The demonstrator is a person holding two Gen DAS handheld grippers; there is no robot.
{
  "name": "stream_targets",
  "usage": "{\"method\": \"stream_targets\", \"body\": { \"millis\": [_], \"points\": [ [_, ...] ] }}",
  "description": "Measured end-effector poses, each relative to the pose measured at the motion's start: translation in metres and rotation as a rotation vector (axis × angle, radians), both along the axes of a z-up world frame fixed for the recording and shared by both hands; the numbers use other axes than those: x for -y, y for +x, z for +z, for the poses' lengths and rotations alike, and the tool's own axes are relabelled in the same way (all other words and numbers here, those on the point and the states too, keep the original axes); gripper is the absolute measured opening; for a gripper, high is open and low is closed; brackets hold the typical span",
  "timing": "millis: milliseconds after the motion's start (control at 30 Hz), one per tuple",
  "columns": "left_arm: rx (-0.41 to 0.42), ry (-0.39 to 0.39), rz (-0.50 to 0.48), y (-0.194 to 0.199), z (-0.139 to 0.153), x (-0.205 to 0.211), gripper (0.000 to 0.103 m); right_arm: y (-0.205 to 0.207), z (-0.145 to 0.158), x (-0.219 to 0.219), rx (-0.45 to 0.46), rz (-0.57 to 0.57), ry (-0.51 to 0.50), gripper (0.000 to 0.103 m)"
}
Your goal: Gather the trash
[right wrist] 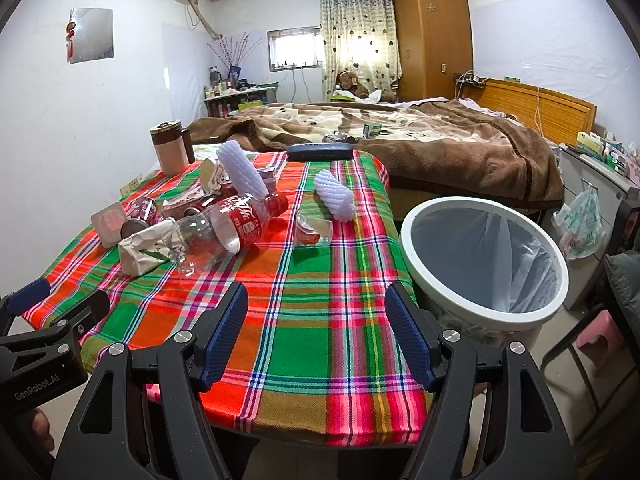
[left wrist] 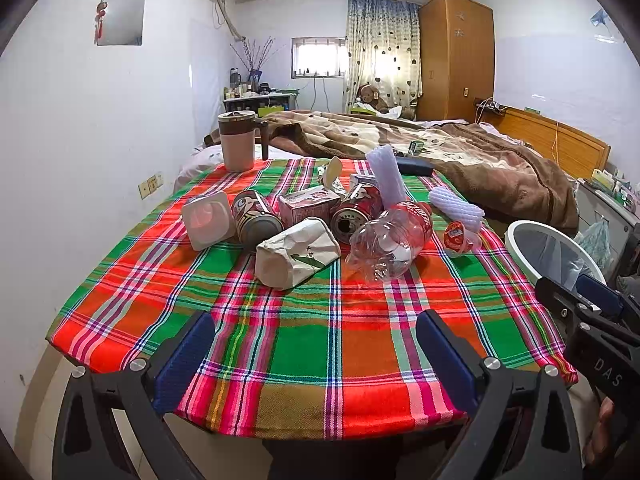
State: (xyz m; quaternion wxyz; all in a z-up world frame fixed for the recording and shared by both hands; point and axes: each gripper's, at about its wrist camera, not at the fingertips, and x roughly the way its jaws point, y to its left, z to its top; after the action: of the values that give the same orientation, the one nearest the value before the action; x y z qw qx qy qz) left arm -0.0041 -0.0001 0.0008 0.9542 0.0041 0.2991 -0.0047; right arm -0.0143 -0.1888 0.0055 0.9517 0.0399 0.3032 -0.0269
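Plaid cloth in red, green and orange covers the counter (left wrist: 304, 344), and the trash lies in a heap on its far half. Nothing has been picked up yet, so I judge the task to be at its very start: choosing a first piece and reaching for it.

The left gripper (left wrist: 316, 356) hovers over the near edge with its jaws wide apart and nothing between them. The right gripper (right wrist: 316, 332) hovers the same way, jaws apart and empty, near the right edge of the counter.

In the heap, a crumpled paper pack (left wrist: 298, 257) lies nearest, touching a clear plastic bottle (left wrist: 390, 242) with a red label on its right. Behind them are two red cans (left wrist: 256, 216) on their sides, a small pink carton (left wrist: 309, 206) between them and a white square cup (left wrist: 208, 220) at the left. Two white foam nets (right wrist: 334, 196) and a small jelly cup (left wrist: 460, 236) sit to the right. A lidded mug (left wrist: 239, 140) stands upright at the far left corner; it looks like something to keep, not trash.

A white bin (right wrist: 520, 312) with a liner stands just beside the counter's right edge, open and apparently empty.

The next move calls for carrying one gripper forward over the cloth, probably the right one toward the bottle or the jelly cup, since those lie closest to the bin. The bottle is crushed and slippery, so the jaws should close across its narrower middle.
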Motion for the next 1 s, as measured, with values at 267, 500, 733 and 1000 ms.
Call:
{"method": "stream_targets", "body": {
  "millis": [267, 500, 733, 1000],
  "points": [
    [-0.002, 0.0, 0.0, 0.0, -0.001, 0.0, 0.102, 0.0, 0.0, 0.0, -0.001, -0.001, 0.0, 0.072],
    [-0.006, -0.002, 0.0, 0.0, -0.001, -0.001, 0.102, 0.0, 0.0, 0.001, -0.003, 0.001, 0.002, 0.072],
    [-0.014, -0.006, 0.002, 0.004, -0.003, -0.004, 0.102, 0.002, -0.001, 0.001, -0.009, -0.001, 0.0, 0.072],
    [-0.028, -0.006, -0.001, 0.012, -0.005, -0.007, 0.102, 0.008, -0.005, 0.001, -0.026, -0.003, 0.004, 0.072]
  ]
}}
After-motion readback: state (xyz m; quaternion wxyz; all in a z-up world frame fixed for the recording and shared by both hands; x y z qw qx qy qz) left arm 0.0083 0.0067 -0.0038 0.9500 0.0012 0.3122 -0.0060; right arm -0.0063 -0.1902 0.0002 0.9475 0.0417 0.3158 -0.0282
